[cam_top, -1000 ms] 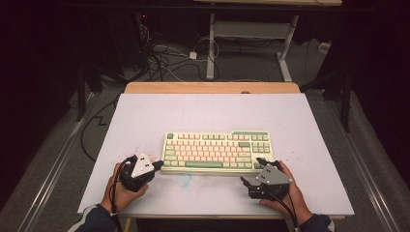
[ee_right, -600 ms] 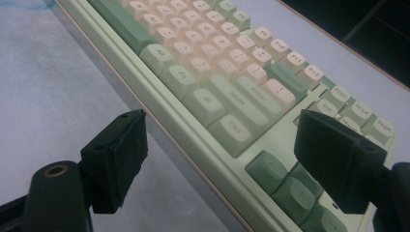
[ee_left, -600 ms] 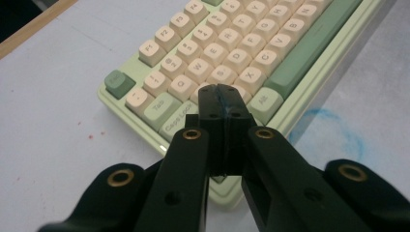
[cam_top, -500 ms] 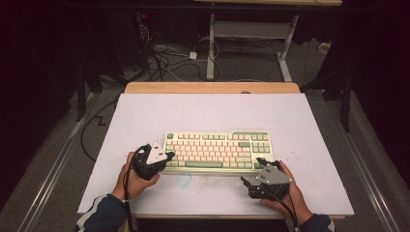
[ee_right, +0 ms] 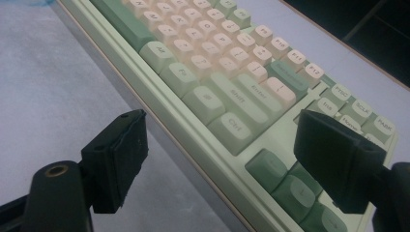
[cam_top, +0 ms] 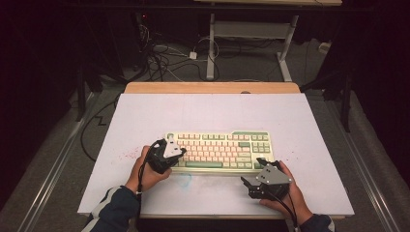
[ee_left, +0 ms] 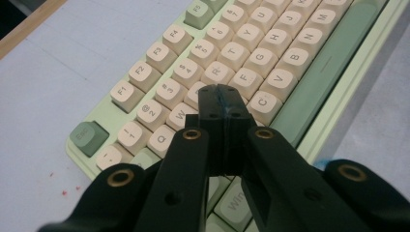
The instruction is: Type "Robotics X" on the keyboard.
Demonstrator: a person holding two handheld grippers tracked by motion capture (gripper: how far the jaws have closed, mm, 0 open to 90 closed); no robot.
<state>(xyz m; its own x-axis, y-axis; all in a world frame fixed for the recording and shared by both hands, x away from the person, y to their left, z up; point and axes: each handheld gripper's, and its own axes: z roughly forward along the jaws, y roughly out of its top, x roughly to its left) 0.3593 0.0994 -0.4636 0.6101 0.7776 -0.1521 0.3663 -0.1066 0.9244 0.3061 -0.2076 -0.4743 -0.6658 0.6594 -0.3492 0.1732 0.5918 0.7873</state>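
Two claws at one keyboard, on a white counter.

The keyboard (cam_top: 220, 150), pale green with cream keys, lies flat near the middle of the counter (cam_top: 145, 116), slightly toward the person's side. The left claw (ee_left: 222, 104) has its jaws pressed together with nothing between them, the tips poised over the letter keys at the keyboard's left end; whether they touch a key is unclear. The right claw (ee_right: 220, 154) stands with jaws wide apart, holding nothing, beside the keyboard's front right corner near the arrow keys.
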